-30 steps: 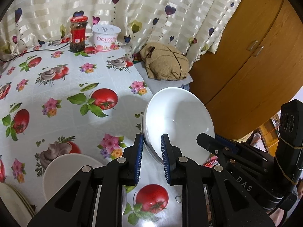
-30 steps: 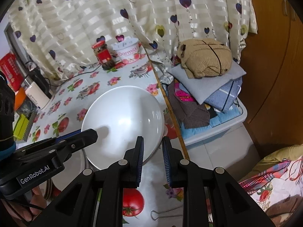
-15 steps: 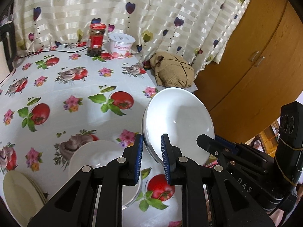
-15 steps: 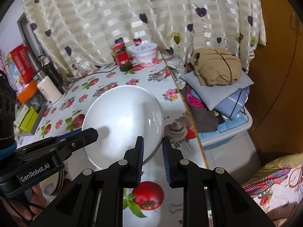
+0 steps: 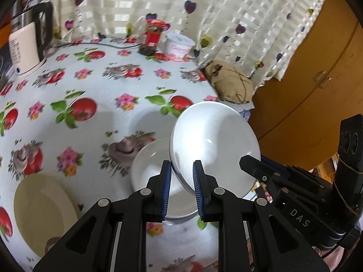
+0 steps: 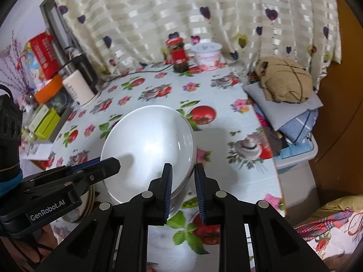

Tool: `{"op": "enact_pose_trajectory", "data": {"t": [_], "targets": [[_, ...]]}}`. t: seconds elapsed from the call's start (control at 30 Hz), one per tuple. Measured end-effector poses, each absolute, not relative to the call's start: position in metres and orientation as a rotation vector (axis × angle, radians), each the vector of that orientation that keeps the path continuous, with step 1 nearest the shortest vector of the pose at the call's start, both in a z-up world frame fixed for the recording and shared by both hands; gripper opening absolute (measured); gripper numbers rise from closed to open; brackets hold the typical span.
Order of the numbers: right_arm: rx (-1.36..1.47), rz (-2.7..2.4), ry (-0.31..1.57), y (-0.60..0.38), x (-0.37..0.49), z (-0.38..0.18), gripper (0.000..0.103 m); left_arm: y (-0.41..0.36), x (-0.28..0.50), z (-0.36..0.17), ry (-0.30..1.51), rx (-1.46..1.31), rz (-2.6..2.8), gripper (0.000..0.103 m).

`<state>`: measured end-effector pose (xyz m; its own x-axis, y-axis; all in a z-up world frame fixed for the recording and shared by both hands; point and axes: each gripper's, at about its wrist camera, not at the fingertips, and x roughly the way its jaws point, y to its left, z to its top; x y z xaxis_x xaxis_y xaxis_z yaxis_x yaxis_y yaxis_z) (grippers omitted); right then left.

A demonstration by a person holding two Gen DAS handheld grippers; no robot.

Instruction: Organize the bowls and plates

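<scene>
A white bowl (image 5: 213, 142) is held in the air between both grippers, tilted. My left gripper (image 5: 181, 181) is shut on its left rim. My right gripper (image 6: 182, 182) is shut on its right rim; the bowl (image 6: 147, 151) fills the middle of the right wrist view. The right gripper also shows in the left wrist view (image 5: 251, 162), the left one in the right wrist view (image 6: 109, 164). Below the held bowl, a second white bowl (image 5: 154, 170) sits on the tablecloth. A cream plate (image 5: 43, 213) lies at the lower left.
The table (image 5: 95, 86) has a fruit-print cloth. A red-lidded jar (image 5: 153, 37) and a white tub (image 5: 179, 47) stand at the back, a kettle (image 5: 25, 43) at back left. Folded clothes (image 6: 283, 90) and a wooden cabinet (image 5: 317, 79) lie right of the table edge.
Both grippers have carried the bowl left and back over the table; it now hangs over the second white bowl, and the cream plate has come further into view.
</scene>
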<state>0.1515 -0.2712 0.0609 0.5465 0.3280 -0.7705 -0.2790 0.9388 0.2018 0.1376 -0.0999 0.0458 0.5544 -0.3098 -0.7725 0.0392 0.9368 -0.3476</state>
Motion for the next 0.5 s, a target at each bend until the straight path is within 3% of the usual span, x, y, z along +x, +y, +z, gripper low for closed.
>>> {"op": "enact_pose_trajectory", "data": {"t": [0.5], "targets": [[0.048,0.426,1.027,-0.244,0.149,0.03,0.02,-0.079,0.13,0.021,1.046,-0.345,-0.151,0.02]]}}
